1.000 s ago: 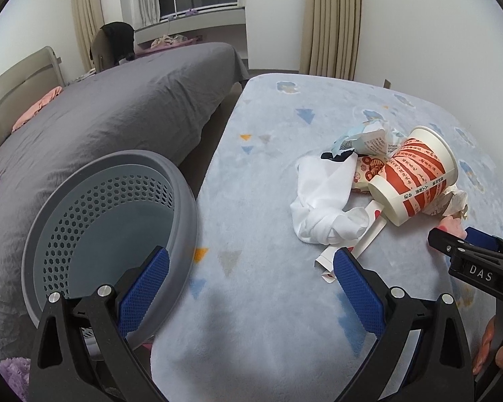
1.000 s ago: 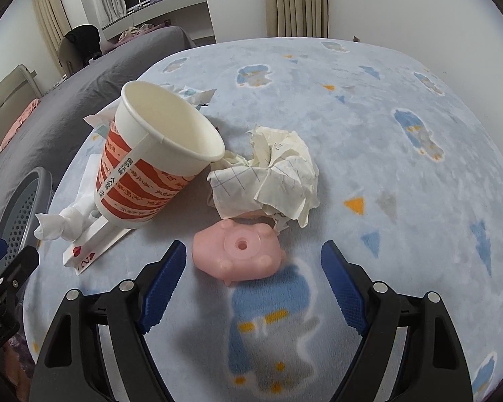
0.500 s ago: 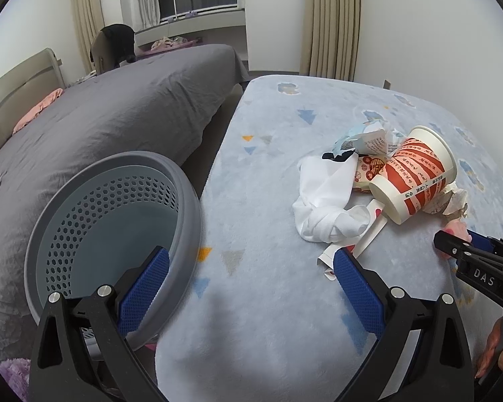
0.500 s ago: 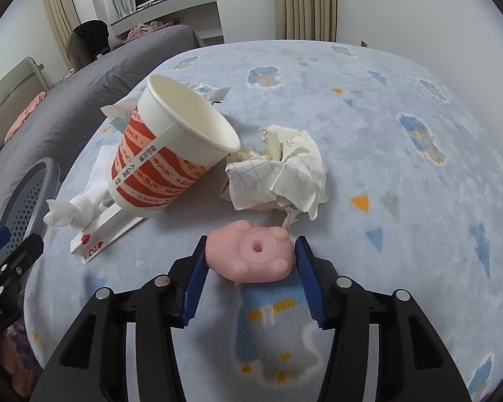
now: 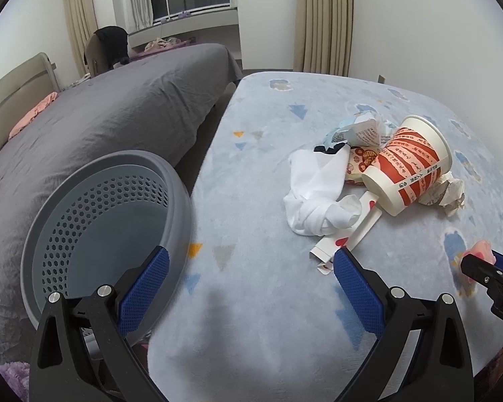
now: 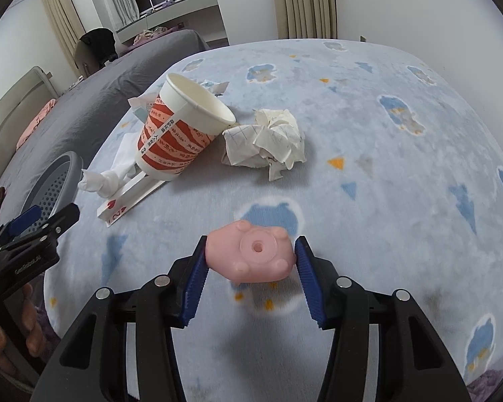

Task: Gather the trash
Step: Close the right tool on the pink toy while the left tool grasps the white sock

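Observation:
My right gripper is shut on a pink rubber toy and holds it above the light blue blanket. The toy also shows in the left wrist view at the far right. A red-and-white paper cup lies on its side beside a crumpled paper ball, a white knotted cloth and a flat card wrapper. My left gripper is open and empty, between the grey perforated basket and the trash pile.
The blanket-covered surface carries the trash. A grey bed lies to the left, behind the basket. More wrappers sit behind the cup. White walls and curtains stand at the back.
My right gripper closed on the pink toy, lifted it and drew it back from the paper ball. The left gripper barely moved.

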